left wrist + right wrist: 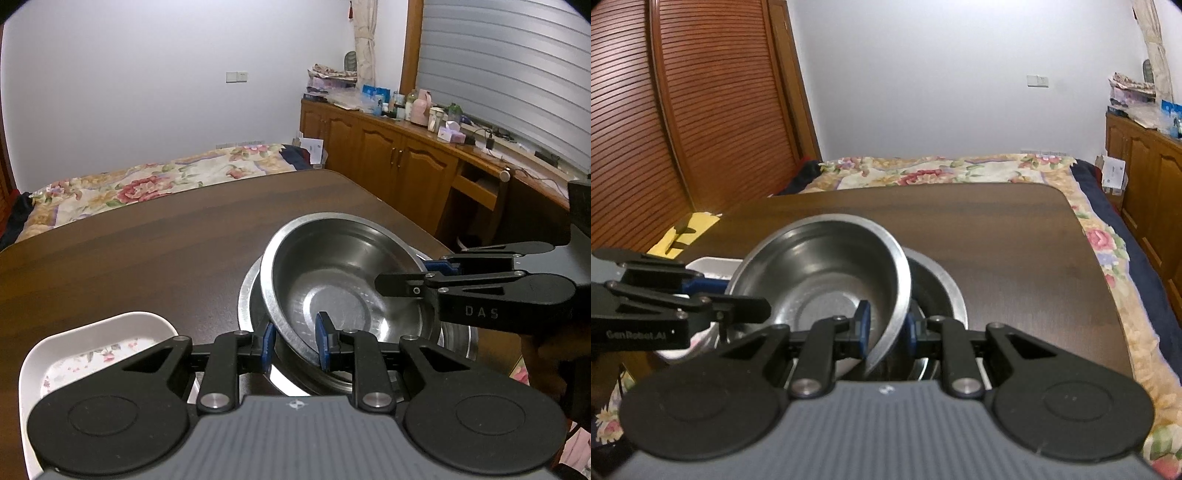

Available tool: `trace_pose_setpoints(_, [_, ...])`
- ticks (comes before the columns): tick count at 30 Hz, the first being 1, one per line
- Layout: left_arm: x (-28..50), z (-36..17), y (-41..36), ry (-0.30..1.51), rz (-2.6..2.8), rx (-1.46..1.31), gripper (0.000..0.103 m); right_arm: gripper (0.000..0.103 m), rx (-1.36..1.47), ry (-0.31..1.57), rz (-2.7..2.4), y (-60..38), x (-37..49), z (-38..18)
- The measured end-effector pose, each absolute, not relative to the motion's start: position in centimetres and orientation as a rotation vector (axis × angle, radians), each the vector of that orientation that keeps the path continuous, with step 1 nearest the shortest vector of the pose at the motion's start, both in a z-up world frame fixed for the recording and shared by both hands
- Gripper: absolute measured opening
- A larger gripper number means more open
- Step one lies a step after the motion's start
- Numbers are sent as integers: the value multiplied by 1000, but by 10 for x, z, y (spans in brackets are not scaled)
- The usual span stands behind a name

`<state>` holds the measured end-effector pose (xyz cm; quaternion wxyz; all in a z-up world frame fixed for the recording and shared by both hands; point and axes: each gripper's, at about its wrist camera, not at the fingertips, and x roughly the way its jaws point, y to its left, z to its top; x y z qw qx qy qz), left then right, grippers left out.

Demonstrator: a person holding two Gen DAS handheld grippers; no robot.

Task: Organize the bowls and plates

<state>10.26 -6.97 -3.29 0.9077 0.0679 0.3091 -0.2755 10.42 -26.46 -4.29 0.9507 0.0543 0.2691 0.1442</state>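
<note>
A steel bowl point(343, 280) hangs tilted over a second, wider steel bowl point(246, 295) that stands on the dark wooden table point(147, 251). My left gripper point(295, 343) is shut on the tilted bowl's near rim, blue pads on either side. From the right, my right gripper point(424, 271) pinches the opposite rim. In the right wrist view the same bowl point(820, 266) sits between the pads of my right gripper point(886, 328), over the lower bowl point(947, 286), with my left gripper point(716, 291) on its left rim. A white floral plate point(92, 343) lies at the left.
A bed with a flowered quilt point(942, 170) lies beyond the table's far edge. Wooden cabinets point(388, 158) with a cluttered top run along the right wall. A slatted wooden door point(683, 110) stands at the left, and the white plate's corner point(713, 263) shows behind the bowl.
</note>
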Motion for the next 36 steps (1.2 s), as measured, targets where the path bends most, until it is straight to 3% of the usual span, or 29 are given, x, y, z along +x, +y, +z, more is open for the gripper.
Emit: trace_pose_setpoints(36, [101, -36, -71, 624, -559, 126, 25, 22, -21, 507, 256, -255, 95, -44])
